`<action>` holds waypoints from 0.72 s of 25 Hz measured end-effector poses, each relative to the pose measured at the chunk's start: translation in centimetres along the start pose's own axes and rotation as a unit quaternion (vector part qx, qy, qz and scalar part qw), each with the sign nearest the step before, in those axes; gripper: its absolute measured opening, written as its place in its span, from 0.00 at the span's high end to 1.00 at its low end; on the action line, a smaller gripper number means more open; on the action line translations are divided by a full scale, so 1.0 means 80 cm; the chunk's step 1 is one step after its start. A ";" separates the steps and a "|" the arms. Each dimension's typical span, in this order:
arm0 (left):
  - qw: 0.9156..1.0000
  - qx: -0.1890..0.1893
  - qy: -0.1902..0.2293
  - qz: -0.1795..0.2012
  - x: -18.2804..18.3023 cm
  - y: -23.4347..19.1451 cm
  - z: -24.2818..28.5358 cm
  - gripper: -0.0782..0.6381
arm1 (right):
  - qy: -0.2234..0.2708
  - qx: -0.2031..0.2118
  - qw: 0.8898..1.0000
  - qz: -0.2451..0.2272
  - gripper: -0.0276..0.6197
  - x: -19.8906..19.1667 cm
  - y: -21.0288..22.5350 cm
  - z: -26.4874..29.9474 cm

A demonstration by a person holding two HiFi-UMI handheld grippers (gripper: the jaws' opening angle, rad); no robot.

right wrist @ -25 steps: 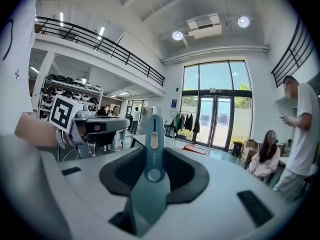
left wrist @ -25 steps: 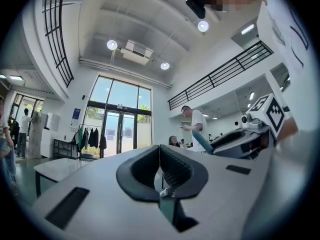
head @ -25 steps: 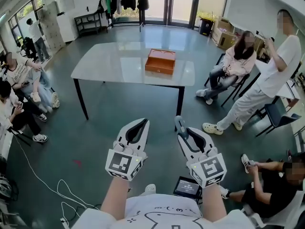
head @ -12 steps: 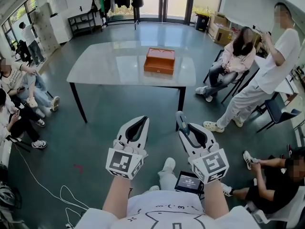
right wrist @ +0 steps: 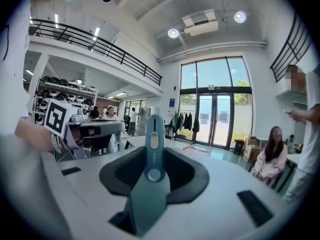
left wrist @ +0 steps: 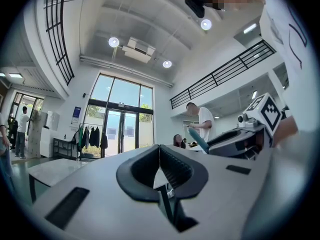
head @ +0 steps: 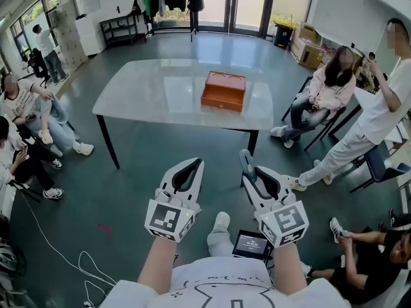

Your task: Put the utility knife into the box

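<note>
1. Left gripper (head: 187, 172) — jaws pressed together, nothing between them, held well short of the box (head: 224, 90).
2. The orange box sits on the table (head: 148, 88), well ahead of both grippers, and its lid looks closed from here.
3. Right gripper (head: 255, 178) is clamped on the blue utility knife (right wrist: 152, 159), whose handle pokes out past the jaw tips, also well short of the box.
4. So the pick-up is done and the knife is in hand. Left to do, by my reckoning — reach the box, open it if shut, and set the knife inside.
</note>
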State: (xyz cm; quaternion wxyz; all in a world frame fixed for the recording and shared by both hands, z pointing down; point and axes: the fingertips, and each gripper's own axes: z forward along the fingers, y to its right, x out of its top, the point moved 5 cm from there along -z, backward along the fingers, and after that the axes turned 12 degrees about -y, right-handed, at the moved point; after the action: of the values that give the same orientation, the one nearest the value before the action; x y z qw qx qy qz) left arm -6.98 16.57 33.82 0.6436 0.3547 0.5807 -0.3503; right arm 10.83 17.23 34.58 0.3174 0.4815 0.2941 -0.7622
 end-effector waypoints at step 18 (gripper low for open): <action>1.000 0.020 -0.016 -0.002 0.001 -0.097 0.195 0.87 | -0.008 0.036 0.999 -0.005 0.76 0.031 0.151 0.169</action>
State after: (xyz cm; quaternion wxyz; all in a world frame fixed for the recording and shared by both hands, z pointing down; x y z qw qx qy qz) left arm -5.86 -0.79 34.55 0.6452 0.3606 0.5637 -0.3686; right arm 11.92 -1.02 35.50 0.2989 0.4852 0.2665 -0.7773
